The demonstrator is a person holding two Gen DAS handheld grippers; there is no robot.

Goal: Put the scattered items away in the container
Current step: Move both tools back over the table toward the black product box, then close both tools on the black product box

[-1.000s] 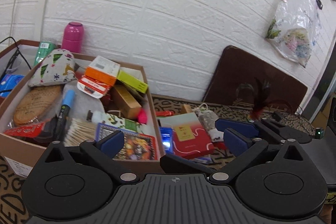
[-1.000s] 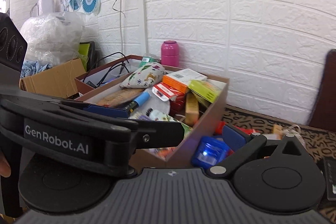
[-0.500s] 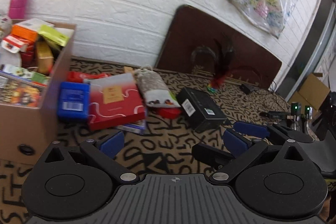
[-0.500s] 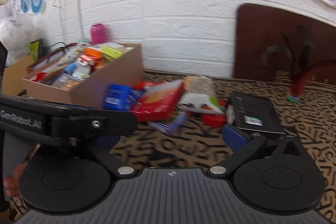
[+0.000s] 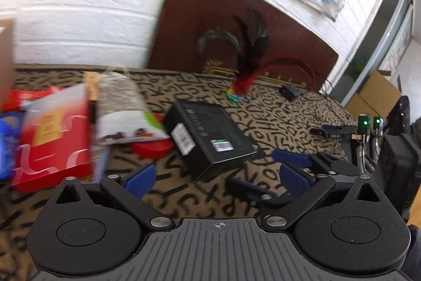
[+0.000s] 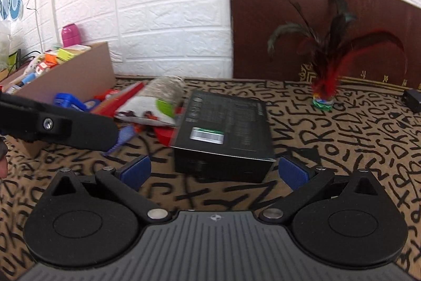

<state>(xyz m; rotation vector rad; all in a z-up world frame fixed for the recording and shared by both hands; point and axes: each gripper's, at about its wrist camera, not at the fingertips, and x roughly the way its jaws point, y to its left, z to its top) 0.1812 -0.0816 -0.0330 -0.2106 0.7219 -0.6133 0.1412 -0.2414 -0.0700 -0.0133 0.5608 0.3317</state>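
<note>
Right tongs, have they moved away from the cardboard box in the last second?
Yes. The right tongs have swung right, away from the cardboard box, which now sits far left, and they face the black box ahead, jaws open.

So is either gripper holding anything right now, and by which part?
Nothing is held. The right gripper is open, its fingers level with the near end of the black box but not touching it. The left gripper is open and empty.

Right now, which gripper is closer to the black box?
Right. The right gripper sits open just in front of the black box, squarely facing it. The left gripper is open too, farther back and off to its left.
</note>
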